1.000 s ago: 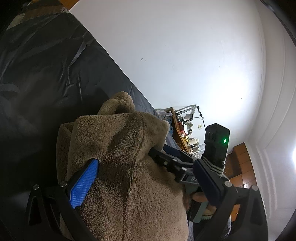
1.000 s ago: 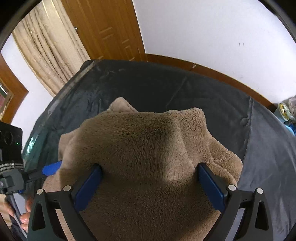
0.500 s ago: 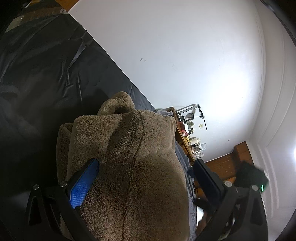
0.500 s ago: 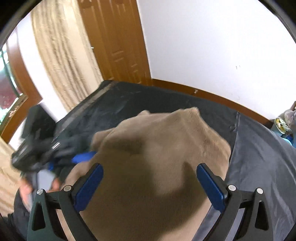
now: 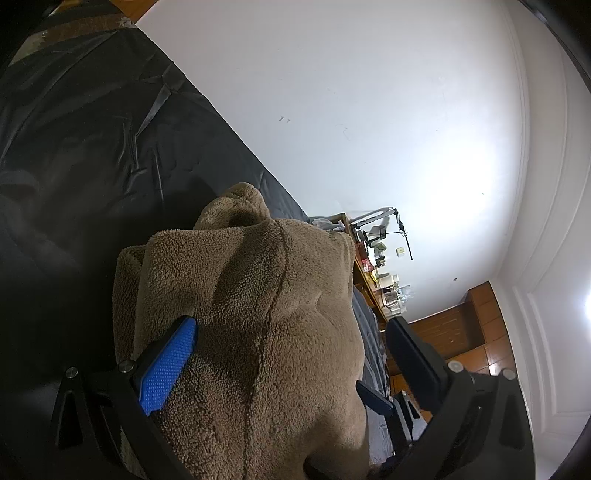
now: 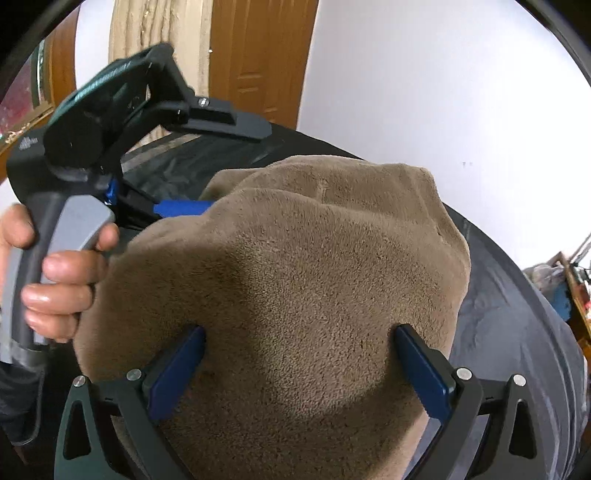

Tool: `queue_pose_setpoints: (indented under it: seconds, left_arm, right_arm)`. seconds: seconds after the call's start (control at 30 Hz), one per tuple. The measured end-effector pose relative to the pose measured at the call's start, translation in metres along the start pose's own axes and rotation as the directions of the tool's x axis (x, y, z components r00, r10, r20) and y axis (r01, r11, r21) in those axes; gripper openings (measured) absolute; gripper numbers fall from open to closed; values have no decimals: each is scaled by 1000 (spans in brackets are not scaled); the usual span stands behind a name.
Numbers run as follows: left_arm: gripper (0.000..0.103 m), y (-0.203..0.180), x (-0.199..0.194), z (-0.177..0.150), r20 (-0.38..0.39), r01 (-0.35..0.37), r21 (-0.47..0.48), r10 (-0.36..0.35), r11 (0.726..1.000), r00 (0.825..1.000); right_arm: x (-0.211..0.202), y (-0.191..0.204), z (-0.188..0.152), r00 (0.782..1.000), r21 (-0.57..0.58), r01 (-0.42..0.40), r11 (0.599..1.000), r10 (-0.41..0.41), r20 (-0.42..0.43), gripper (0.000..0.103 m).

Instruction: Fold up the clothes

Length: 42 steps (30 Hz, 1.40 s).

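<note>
Brown fleece garment [image 6: 295,280] bulges between both grippers' spread jaws.

Dark sheet [image 5: 92,140], wooden door [image 6: 255,55], curtain [image 6: 155,26].

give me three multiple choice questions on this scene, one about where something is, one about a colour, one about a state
1. Where does the brown fleece garment lie?
A. on a wooden floor
B. on the dark grey bed sheet
C. inside a basket

2. What colour are the pads on the gripper fingers?
A. blue
B. red
C. yellow

3. How does the right gripper stand?
A. shut on nothing
B. out of view
C. open, its fingers wide apart with the fleece bulging between them

Answers
1. B: dark sheet shows around the fleece in both wrist views.
2. A: the textured pad in the left wrist view is bright blue.
3. C: the right wrist view shows a wide gap between the two fingers, filled by fleece.
</note>
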State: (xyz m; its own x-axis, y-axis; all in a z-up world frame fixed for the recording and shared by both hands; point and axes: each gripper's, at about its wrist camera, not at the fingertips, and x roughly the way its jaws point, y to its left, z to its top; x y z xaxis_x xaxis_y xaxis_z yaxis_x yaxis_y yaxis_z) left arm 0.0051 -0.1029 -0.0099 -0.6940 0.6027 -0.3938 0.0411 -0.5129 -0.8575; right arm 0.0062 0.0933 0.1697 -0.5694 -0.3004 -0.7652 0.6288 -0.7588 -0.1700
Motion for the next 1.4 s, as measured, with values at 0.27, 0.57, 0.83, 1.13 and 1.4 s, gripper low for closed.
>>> queue_pose_setpoints:
  seconds: [0.27, 0.57, 0.83, 1.13, 1.4]
  left_arm:
    - [102, -6, 7, -2, 4, -6, 9, 6, 1000, 1000]
    - [102, -3, 7, -2, 3, -1, 11, 1, 1000, 1000]
    - [102, -4, 8, -2, 3, -4, 18, 4, 1000, 1000]
    - [102, -8, 11, -5, 7, -20, 51, 20, 998, 1000]
    - [102, -7, 7, -1, -33, -5, 32, 6, 999, 999]
  right_arm:
    - [-8, -3, -8, 999, 20, 42, 999, -42, 33, 103]
    - [-19, -3, -15, 993, 72, 106, 992, -109, 36, 103]
    - [-44, -11, -49, 994, 178, 97, 979, -105, 36, 103]
    - [-45, -2, -57, 987, 226, 137, 965, -151, 46, 103]
    - [-35, 5, -64, 984, 233, 124, 965, -149, 96, 103]
